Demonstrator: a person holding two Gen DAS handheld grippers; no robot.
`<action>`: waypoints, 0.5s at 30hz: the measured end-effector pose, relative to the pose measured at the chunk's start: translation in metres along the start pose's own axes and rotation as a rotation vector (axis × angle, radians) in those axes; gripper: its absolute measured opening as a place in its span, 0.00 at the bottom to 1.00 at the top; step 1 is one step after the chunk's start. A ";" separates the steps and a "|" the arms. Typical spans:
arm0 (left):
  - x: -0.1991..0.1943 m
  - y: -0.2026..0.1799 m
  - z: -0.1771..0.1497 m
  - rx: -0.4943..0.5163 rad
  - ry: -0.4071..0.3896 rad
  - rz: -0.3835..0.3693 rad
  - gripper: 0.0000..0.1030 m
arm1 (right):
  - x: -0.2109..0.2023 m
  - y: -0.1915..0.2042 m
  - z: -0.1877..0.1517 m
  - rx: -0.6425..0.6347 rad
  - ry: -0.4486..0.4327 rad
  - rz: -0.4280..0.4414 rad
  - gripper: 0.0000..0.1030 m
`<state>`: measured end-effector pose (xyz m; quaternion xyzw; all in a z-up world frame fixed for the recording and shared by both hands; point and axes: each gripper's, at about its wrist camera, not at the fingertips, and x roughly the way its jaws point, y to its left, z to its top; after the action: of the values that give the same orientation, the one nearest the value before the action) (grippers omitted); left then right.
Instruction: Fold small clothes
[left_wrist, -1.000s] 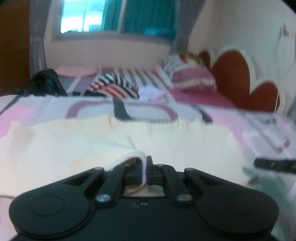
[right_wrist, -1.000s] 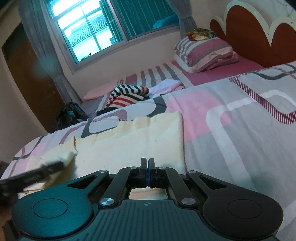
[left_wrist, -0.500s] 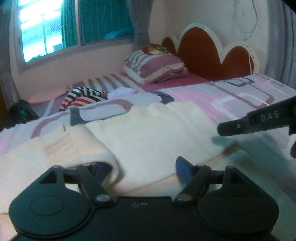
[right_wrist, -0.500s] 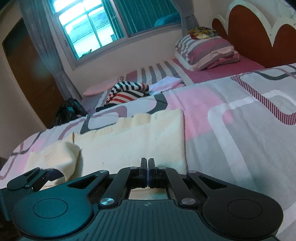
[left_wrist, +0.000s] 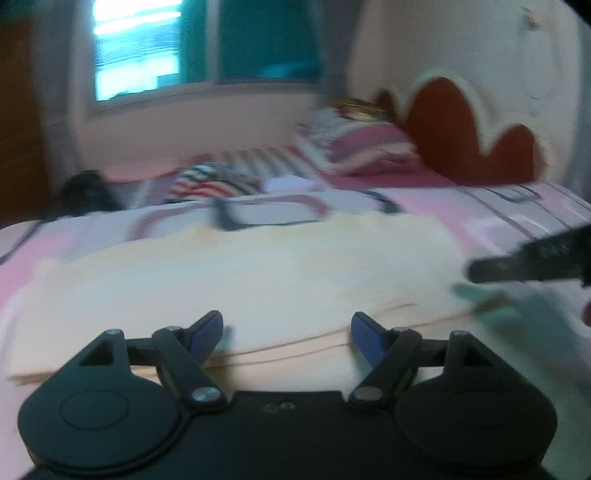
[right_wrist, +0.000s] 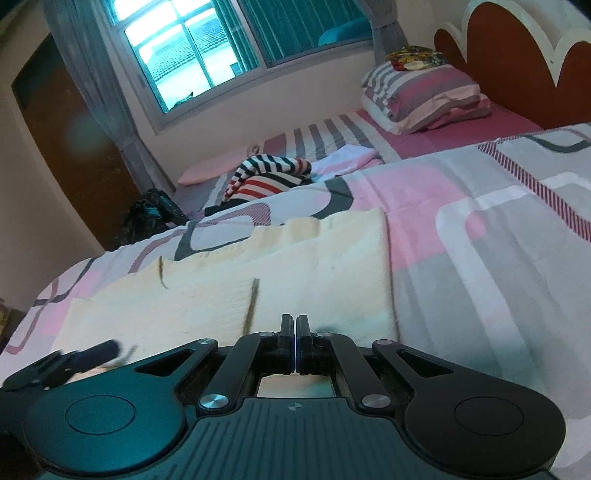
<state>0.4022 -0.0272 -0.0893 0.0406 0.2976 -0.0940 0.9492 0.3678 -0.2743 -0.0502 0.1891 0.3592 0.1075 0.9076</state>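
Cream garment (left_wrist: 258, 273) released; left gripper (left_wrist: 286, 328) now wide, sleeve folded flat.

A cream knit garment (right_wrist: 295, 280) lies flat on the patterned bedspread (left part folded over itself).

So the bed (right_wrist: 498, 258) has a quilt cover in pink, grey and white blocks with dark outlines. Lying flat on it near the front edge is a cream knit garment (right_wrist: 295, 280), partly folded over itself. Further back there's a bundled striped top (right_wrist: 269, 173) in black, white and red, with a white cloth (right_wrist: 347, 157) just beside it. Striped pillows (right_wrist: 424, 96) are stacked up by the headboard.
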 end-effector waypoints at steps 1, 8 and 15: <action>-0.003 0.008 -0.001 -0.014 0.008 0.033 0.71 | 0.002 0.000 -0.001 0.007 0.003 0.006 0.00; -0.035 0.073 -0.010 -0.133 0.039 0.218 0.70 | 0.020 0.007 -0.008 0.109 0.028 0.090 0.07; -0.047 0.121 -0.021 -0.204 0.095 0.313 0.71 | 0.040 0.021 -0.011 0.135 0.025 0.141 0.57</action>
<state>0.3775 0.1013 -0.0769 -0.0057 0.3399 0.0877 0.9363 0.3875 -0.2388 -0.0730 0.2733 0.3629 0.1489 0.8783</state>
